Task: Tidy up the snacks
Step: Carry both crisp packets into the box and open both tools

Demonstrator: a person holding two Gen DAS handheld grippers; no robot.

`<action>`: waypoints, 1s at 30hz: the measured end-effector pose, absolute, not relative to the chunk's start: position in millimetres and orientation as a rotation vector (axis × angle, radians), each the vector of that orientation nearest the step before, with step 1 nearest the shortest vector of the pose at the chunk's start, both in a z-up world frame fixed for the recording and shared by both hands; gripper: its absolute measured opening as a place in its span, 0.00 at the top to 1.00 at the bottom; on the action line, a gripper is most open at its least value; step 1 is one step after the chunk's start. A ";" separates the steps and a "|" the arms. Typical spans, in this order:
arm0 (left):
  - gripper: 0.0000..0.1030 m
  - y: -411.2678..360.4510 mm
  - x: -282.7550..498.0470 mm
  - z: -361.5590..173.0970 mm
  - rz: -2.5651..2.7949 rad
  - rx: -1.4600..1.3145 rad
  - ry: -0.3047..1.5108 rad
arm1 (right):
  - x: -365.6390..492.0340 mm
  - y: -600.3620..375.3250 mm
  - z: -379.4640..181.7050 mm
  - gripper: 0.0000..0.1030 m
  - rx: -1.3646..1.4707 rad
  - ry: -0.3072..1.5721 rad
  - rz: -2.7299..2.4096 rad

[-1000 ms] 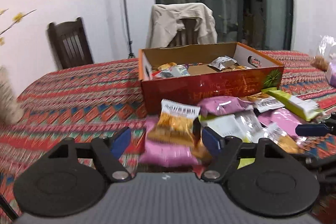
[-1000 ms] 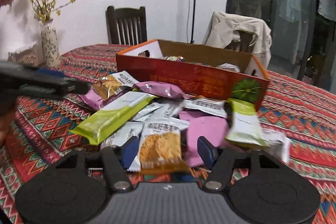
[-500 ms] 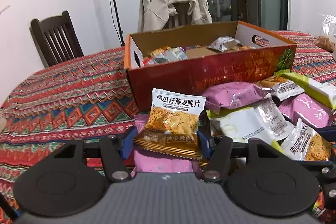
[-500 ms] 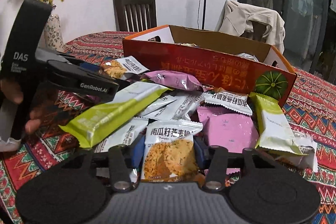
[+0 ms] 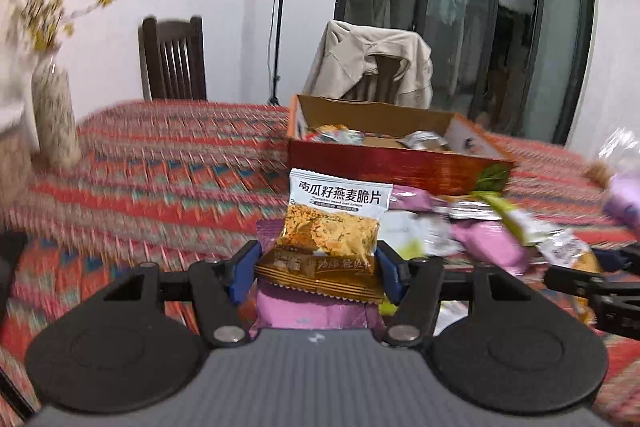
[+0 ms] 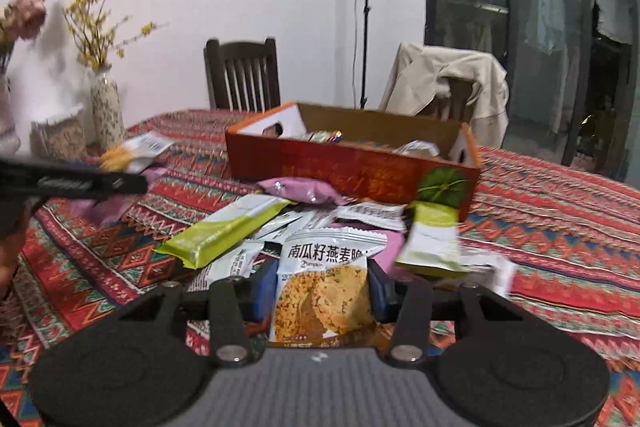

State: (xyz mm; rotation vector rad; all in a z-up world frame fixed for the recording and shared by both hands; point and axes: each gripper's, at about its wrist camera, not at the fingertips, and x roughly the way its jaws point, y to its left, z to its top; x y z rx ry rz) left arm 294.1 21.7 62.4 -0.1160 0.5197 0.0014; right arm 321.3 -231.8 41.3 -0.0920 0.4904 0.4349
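In the left wrist view my left gripper (image 5: pixel 318 267) is shut on a pumpkin-seed oat crisp packet (image 5: pixel 332 223), raised above the table. A pink packet (image 5: pixel 312 311) sits right under it between the fingers; I cannot tell whether it is clamped too. In the right wrist view my right gripper (image 6: pixel 322 291) is shut on a second crisp packet (image 6: pixel 324 287) over the snack pile. The pile holds a green bar (image 6: pixel 224 231) and a pink packet (image 6: pixel 304 189). Behind it stands the orange cardboard box (image 6: pixel 352 171) (image 5: pixel 396 167), partly filled. The left gripper (image 6: pixel 116 183) shows at the far left.
A patterned cloth (image 6: pixel 560 211) covers the table. Vases with flowers (image 6: pixel 106 115) and a woven container (image 6: pixel 60 135) stand at the left edge. A clear bag (image 5: pixel 616 155) lies at the right. Two chairs (image 6: pixel 242 75), one draped with a coat (image 6: pixel 448 79), stand behind.
Both grippers went from open around their crisp packets to shut on them. Both then rose from the pile with the packets, the left one in fast, blurred motion.
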 end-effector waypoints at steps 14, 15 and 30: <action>0.40 -13.7 241.7 43.4 -0.053 -0.164 0.631 | 259.5 -277.0 35.2 0.55 -0.011 0.490 0.451; 0.39 -18.8 242.6 39.2 -0.045 -0.134 0.646 | 258.1 -277.8 33.2 0.55 -0.012 0.496 0.454; 0.31 -46.4 239.8 22.7 -0.021 0.033 0.645 | 262.6 -272.7 -2.3 0.54 -0.019 0.599 0.466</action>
